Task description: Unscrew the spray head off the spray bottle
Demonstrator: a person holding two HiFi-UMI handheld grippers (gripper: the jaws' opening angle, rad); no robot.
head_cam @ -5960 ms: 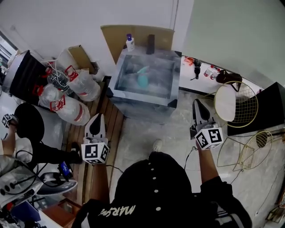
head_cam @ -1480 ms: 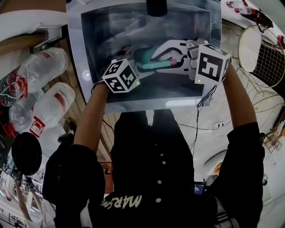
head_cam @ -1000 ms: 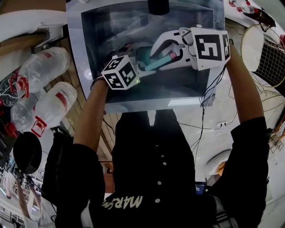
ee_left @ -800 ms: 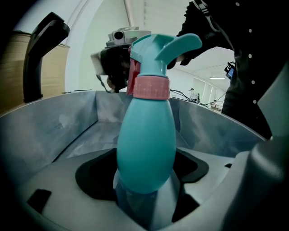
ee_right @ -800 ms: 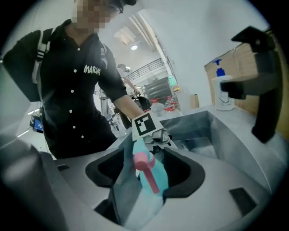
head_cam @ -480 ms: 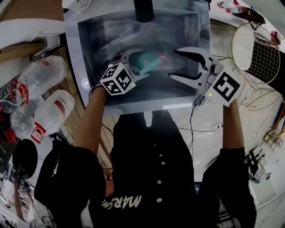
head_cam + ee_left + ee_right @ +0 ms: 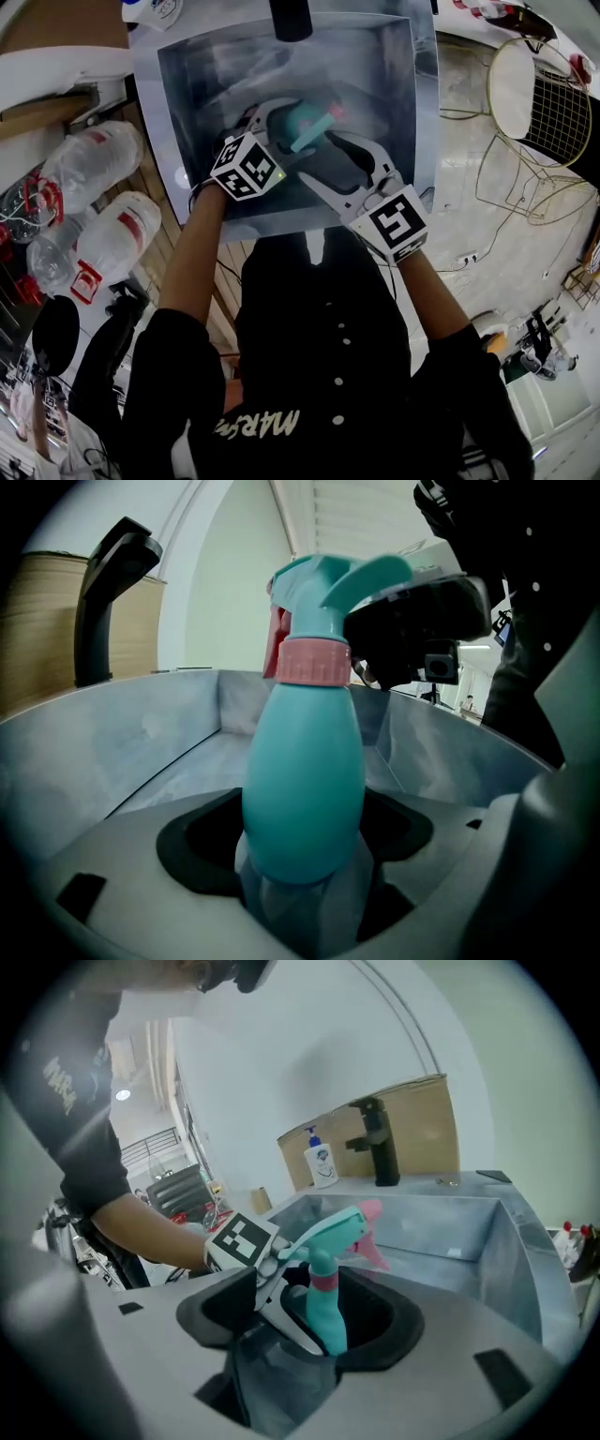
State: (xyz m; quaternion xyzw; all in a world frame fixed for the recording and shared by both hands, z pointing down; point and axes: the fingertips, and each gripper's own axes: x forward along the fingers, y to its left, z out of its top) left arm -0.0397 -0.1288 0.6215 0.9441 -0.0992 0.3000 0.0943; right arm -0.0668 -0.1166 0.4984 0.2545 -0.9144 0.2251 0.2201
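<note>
The left gripper (image 7: 279,117) has its fingers clamped round the belly of the teal spray bottle (image 7: 305,789) and holds it inside the steel sink (image 7: 187,84). The right gripper (image 7: 323,161) waits just short of it, fingers wide apart and pressing on nothing. To my eye the step is taking a bite for a turn. The right fingers should close on the pink collar (image 7: 314,661) under the spray head (image 7: 342,578), not on the nozzle or trigger, which would likely only flex. The twist should run about the bottle's own axis, and the left needs a firm hold, since that smooth rounded body looks ready to spin. As for writing, the soap bottle (image 7: 322,1163) beside the black faucet (image 7: 377,1143) has a blue label too small to read. The red labels on the big water bottles (image 7: 89,155) near the sink are illegible, and the lettering on the person's black shirt (image 7: 248,427) I cannot read with confidence.
</note>
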